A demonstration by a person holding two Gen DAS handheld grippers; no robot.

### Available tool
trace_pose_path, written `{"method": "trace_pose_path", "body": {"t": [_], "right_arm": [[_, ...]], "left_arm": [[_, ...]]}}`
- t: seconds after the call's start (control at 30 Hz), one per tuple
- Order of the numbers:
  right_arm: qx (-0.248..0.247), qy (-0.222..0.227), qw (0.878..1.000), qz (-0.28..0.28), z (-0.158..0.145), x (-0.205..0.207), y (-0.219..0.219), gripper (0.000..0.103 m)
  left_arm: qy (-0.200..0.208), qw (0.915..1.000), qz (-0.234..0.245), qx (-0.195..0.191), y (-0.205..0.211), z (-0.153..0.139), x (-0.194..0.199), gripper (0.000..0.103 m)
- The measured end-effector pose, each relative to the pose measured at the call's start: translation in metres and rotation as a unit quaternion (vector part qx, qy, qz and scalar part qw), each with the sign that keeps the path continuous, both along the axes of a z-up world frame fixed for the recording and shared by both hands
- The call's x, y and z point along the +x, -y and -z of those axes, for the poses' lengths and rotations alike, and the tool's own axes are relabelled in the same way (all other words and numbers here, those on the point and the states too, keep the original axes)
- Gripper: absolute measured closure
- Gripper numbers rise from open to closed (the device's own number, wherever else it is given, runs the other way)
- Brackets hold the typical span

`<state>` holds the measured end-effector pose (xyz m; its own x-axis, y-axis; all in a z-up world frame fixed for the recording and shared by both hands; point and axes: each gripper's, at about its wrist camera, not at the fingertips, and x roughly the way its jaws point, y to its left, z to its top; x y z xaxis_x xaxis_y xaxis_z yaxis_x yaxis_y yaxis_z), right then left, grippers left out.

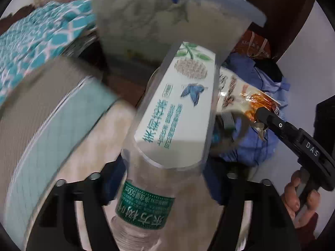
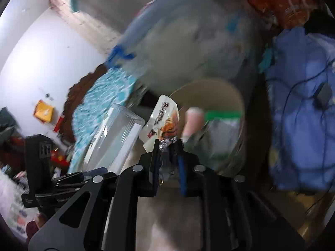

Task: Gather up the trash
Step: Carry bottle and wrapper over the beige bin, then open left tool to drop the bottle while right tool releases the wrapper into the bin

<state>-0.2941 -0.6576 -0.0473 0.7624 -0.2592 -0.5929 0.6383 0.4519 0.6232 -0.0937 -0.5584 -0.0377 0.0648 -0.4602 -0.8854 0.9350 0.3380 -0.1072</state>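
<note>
My left gripper (image 1: 165, 177) is shut on a clear plastic bottle (image 1: 173, 108) with a white and green label; it points away from me toward a bag-lined bin (image 1: 167, 21). The bottle also shows in the right wrist view (image 2: 113, 138). My right gripper (image 2: 168, 146) is shut on a crumpled white and orange snack wrapper (image 2: 163, 121), held over a round tan bin (image 2: 230, 96) with blurred trash inside. The right gripper (image 1: 261, 115) and its wrapper (image 1: 240, 96) also show at the right of the left wrist view.
A teal patterned cloth (image 1: 37, 41) lies at the left, and a blue garment (image 2: 303, 115) at the right. A blue-handled plastic-lined bin (image 2: 188, 41) stands behind. Small items are scattered on the white floor (image 2: 41, 62). Both views are motion-blurred.
</note>
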Motion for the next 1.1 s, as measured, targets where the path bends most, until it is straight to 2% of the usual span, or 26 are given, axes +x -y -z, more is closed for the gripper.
{"method": "trace_pose_path", "body": {"t": [0.03, 0.07, 0.1, 0.2, 0.37, 0.53, 0.67, 0.77, 0.87, 1.1], "right_arm": [[0.004, -0.008, 1.0, -0.002, 0.002, 0.005, 0.005, 0.071], [0.006, -0.015, 1.0, 0.002, 0.005, 0.009, 0.012, 0.041], [-0.001, -0.01, 1.0, 0.01, 0.004, 0.009, 0.013, 0.021], [-0.025, -0.01, 1.0, 0.004, 0.0, 0.007, 0.006, 0.024], [-0.038, 0.003, 0.999, 0.014, -0.007, -0.005, -0.029, 0.024], [-0.04, -0.003, 0.999, 0.001, -0.005, -0.007, -0.077, 0.023], [-0.03, -0.008, 1.0, -0.001, -0.003, -0.005, -0.122, 0.023], [-0.043, -0.011, 0.999, 0.002, -0.008, -0.003, -0.154, 0.023], [-0.054, -0.018, 0.998, -0.017, -0.011, 0.005, -0.185, 0.023], [-0.062, -0.043, 0.996, -0.054, -0.014, 0.018, -0.237, 0.023]], "left_arm": [[0.018, 0.9998, -0.007, 0.003, 0.014, 0.001, 0.002, 0.014], [0.026, 0.9996, -0.013, 0.003, 0.021, 0.003, 0.004, 0.014], [0.029, 0.9994, -0.019, 0.002, 0.029, 0.003, 0.006, 0.014], [-0.002, 0.9996, -0.027, -0.011, 0.023, -0.001, 0.014, 0.014], [0.006, 0.9983, -0.039, -0.043, -0.013, -0.016, 0.016, 0.014], [0.0, 0.996, -0.065, -0.062, -0.074, -0.018, 0.014, 0.014], [-0.005, 0.994, -0.094, -0.055, -0.122, -0.006, 0.014, 0.014], [-0.022, 0.9902, -0.124, -0.06, -0.168, 0.0, 0.015, 0.014], [-0.029, 0.9871, -0.144, -0.063, -0.208, 0.005, 0.012, 0.014], [-0.003, 0.9823, -0.173, -0.073, -0.277, 0.001, -0.003, 0.011]]}}
